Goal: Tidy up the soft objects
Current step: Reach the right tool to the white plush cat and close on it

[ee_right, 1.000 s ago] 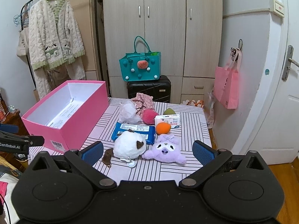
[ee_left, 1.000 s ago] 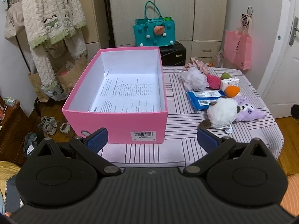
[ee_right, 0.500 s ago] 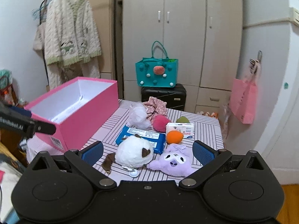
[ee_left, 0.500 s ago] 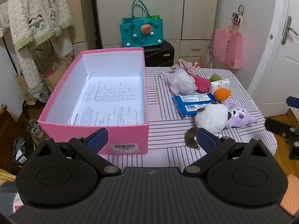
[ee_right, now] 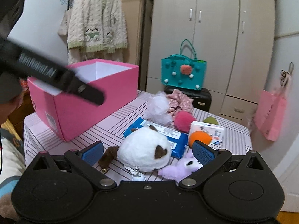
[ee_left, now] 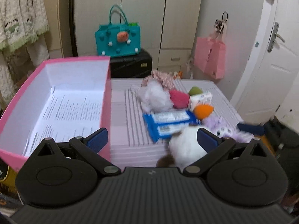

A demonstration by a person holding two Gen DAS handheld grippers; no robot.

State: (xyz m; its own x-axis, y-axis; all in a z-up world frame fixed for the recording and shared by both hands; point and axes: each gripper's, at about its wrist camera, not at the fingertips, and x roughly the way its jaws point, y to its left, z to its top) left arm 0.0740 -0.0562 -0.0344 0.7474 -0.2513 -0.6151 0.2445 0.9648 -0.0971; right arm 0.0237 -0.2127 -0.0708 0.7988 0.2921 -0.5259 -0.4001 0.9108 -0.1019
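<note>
White round plush (ee_right: 144,148) lying on the striped worktop (ee_right: 104,128), dead ahead of the right gripper (ee_right: 147,152) and framed between its spread blue pads, not yet touched. Brown tail trailing left toward the near edge, so long axis running roughly crosswise to the jaws. Purple plush (ee_right: 179,168) pressed against its right side, blue wipes pack (ee_right: 162,132) just behind, orange sponge (ee_right: 200,138) beyond that. Further back: white mesh puff (ee_right: 158,108), pink ball (ee_right: 184,118), tissue pack (ee_right: 207,128).

Left gripper (ee_left: 151,140) also spread wide, holding nothing, aimed between the pink box (ee_left: 106,85) and the pile, with the white plush low to its right. Box open, off to the left, only printed paper inside.

Right side clearly nearer: likely a short push forward, then a squeeze across the plush's body, minding the purple neighbour.
</note>
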